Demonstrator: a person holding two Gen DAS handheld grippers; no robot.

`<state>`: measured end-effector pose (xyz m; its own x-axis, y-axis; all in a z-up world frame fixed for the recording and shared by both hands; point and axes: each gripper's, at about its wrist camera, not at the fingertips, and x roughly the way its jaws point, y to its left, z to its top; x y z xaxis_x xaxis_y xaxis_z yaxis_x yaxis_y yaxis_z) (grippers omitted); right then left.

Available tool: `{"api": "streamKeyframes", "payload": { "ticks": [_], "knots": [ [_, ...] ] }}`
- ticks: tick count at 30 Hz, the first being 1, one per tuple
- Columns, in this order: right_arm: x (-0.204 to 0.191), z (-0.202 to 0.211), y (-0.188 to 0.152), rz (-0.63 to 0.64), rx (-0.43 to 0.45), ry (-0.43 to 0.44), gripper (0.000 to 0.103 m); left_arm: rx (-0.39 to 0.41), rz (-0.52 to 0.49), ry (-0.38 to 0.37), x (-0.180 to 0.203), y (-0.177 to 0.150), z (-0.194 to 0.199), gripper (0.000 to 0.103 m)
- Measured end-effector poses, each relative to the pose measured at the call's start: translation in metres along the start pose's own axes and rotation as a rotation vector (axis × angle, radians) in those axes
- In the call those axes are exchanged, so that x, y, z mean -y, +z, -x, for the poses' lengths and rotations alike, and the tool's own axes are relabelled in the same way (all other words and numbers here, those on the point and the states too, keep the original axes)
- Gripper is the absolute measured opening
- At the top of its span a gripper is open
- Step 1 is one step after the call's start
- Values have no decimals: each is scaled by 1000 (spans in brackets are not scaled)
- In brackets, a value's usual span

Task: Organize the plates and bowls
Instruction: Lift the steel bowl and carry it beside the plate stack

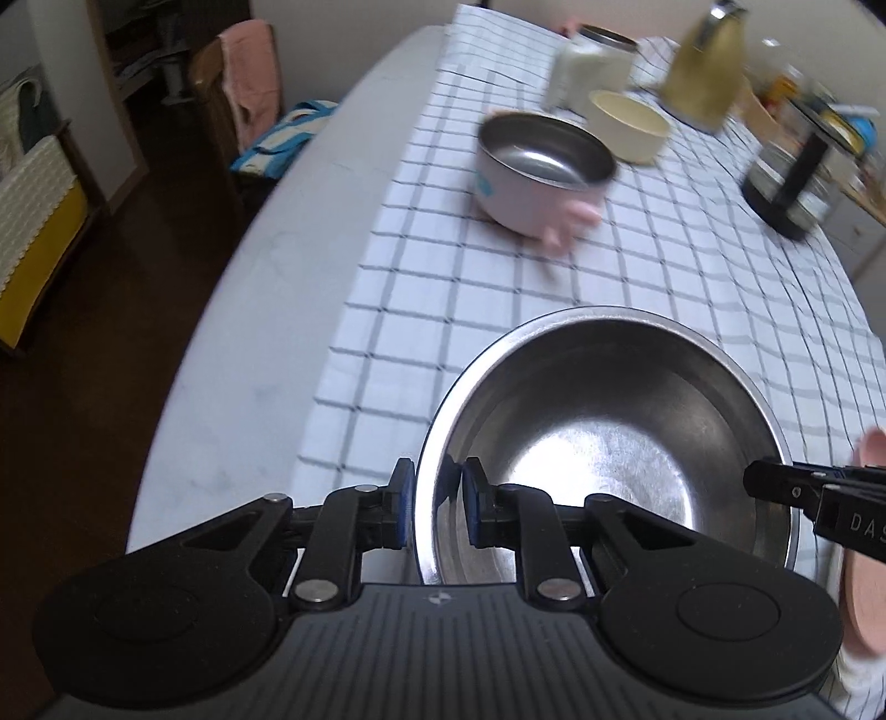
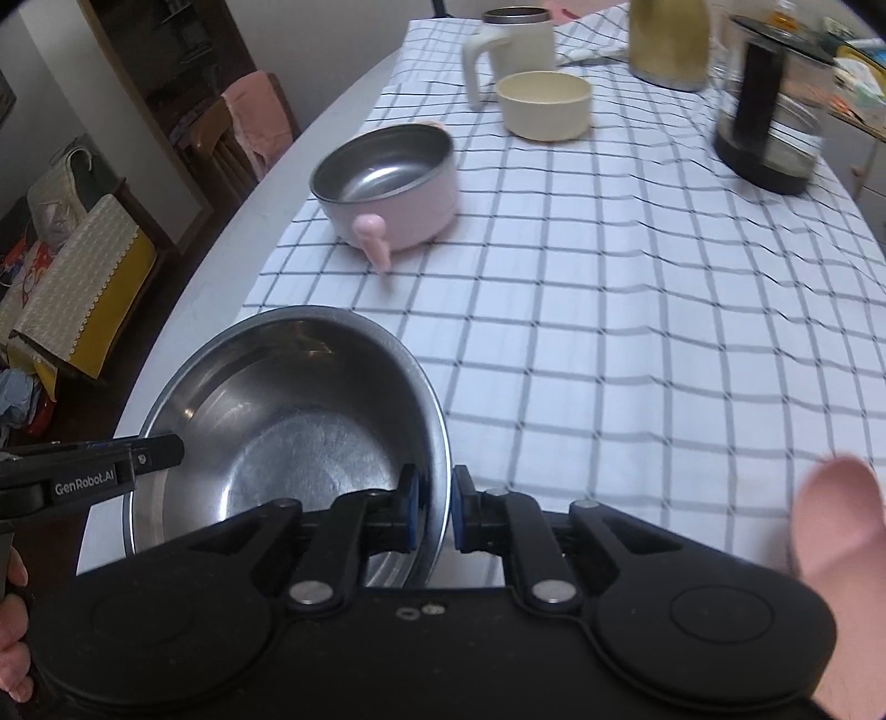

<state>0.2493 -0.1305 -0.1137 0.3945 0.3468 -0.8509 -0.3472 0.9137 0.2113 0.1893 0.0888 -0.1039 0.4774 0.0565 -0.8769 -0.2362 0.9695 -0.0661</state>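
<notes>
Gripping opposite sides of one steel bowl (image 1: 609, 443), both tools hold it near the front of the table. The left gripper (image 1: 433, 507) has its jaws nearly closed on the bowl's left rim, one blue pad outside the wall and one inside. The right gripper (image 2: 437, 512) pinches the right rim the same way, jaws narrowed to the thickness of the metal.

To the left, the bare white table edge (image 1: 266, 310) curves away, with dark floor and a chair (image 1: 232, 94) beyond it; the bowl sits close to that edge, where the checked cloth (image 2: 637, 343) begins. Ahead lies a wide stretch of open cloth. Farther back stands a pink bowl (image 2: 387, 188) with a steel inside and a stubby handle, then a cream bowl (image 2: 545, 105) just in front of a white mug (image 2: 512, 47). To the right are a gold bottle (image 2: 667, 41) and a dark glass pot (image 2: 772, 111).

The right wrist view shows the mug's handle and these far things fairly sharply; the left wrist view blurs them. A pink disc (image 1: 864, 598) at the lower right edge shows only from the left wrist.
</notes>
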Motion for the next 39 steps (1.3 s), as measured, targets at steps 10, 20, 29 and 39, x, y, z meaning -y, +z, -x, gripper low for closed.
{"api": "streamKeyframes", "payload": {
  "ticks": [10,20,29,39],
  "knots": [
    [31,32,-57,-104,-25,-28,11,-29,-104,-60,32,-46,9,17],
    [45,38,-91,-154,-30,-65,11,-61,-160,-60,45,-72,5,17],
    [50,32,-101,-180,-40,-72,12,-50,-197,-47,50,-76,1,17],
    [51,33,-101,-179,-22,-92,23,-30,-221,-54,51,-74,1,17]
  ]
}}
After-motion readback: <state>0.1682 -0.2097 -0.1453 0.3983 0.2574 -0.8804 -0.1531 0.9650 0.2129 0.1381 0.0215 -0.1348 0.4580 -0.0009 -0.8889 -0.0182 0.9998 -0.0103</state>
